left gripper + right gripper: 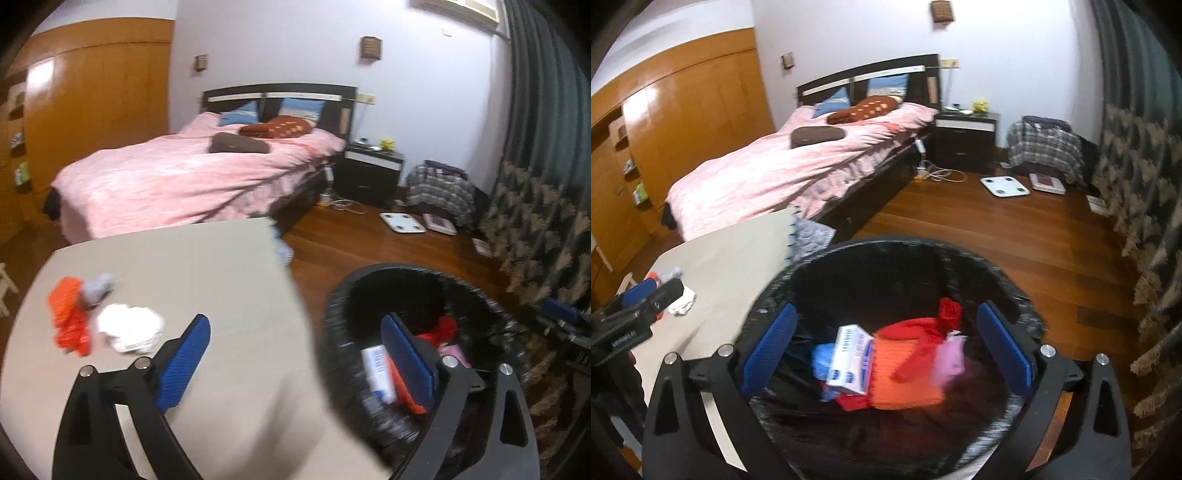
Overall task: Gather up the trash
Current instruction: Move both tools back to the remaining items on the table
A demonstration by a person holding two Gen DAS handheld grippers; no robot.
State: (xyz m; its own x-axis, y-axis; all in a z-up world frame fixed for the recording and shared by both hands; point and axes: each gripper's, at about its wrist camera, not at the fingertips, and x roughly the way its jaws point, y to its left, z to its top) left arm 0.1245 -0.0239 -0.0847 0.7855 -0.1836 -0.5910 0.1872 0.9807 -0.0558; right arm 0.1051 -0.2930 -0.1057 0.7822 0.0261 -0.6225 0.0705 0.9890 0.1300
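The right claw (886, 350) is hanging with its jaws spread wide and empty, straight over the black bin (960, 254); below it a white carton (849, 360) and red and orange wrappers (905, 373) are lying inside. The left claw (295, 362) is also gaping and holding nothing, straddling the gap between bench (184, 258) and bin. Ahead and to its left, an orange wrapper (68, 317), white tissue (129, 328) and grey scrap (98, 290) are waiting on the bench. The drop looks done; next comes reaching for those and closing on one.
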